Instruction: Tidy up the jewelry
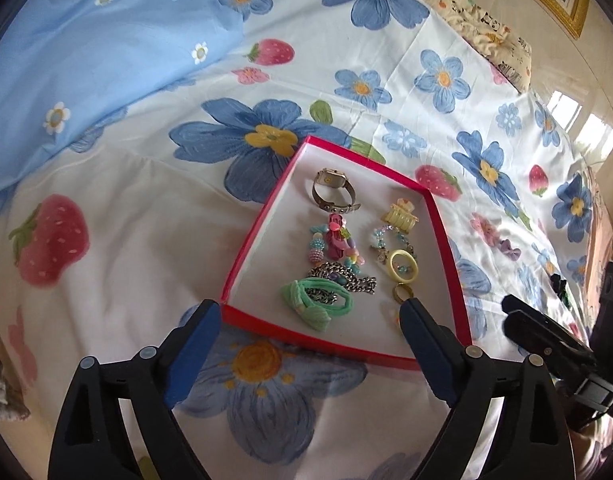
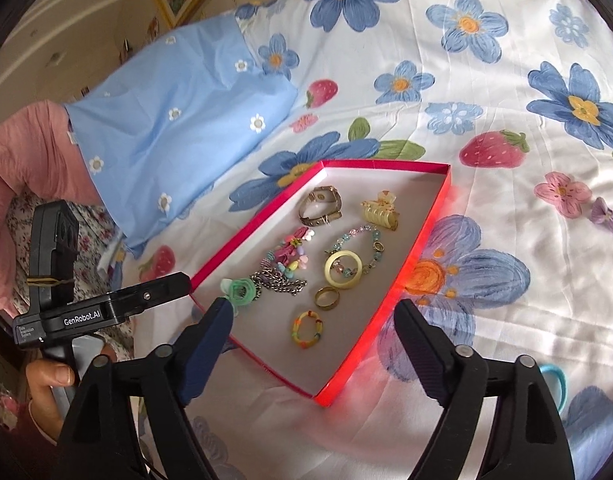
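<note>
Left wrist view: one red tray (image 1: 242,256) lies on the floral bed sheet (image 1: 118,216). It holds one watch (image 1: 333,192), one yellow hair claw (image 1: 400,218), one yellow bangle (image 1: 403,266), one silver chain (image 1: 346,284) and one green hair tie (image 1: 314,300). The left gripper (image 1: 309,312) has its fingers spread, empty.

Right wrist view: two rings, one gold ring (image 2: 327,298) and one multicoloured ring (image 2: 307,329), lie in the tray. The right gripper (image 2: 312,310) is spread, empty.

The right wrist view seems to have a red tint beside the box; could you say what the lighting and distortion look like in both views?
Right wrist view: sunlight casts a red glow from the red box onto the bedsheet; the fisheye bows its edges. Left wrist view: softer light, a blown-out window at right, the blue pillow curved by distortion.
</note>
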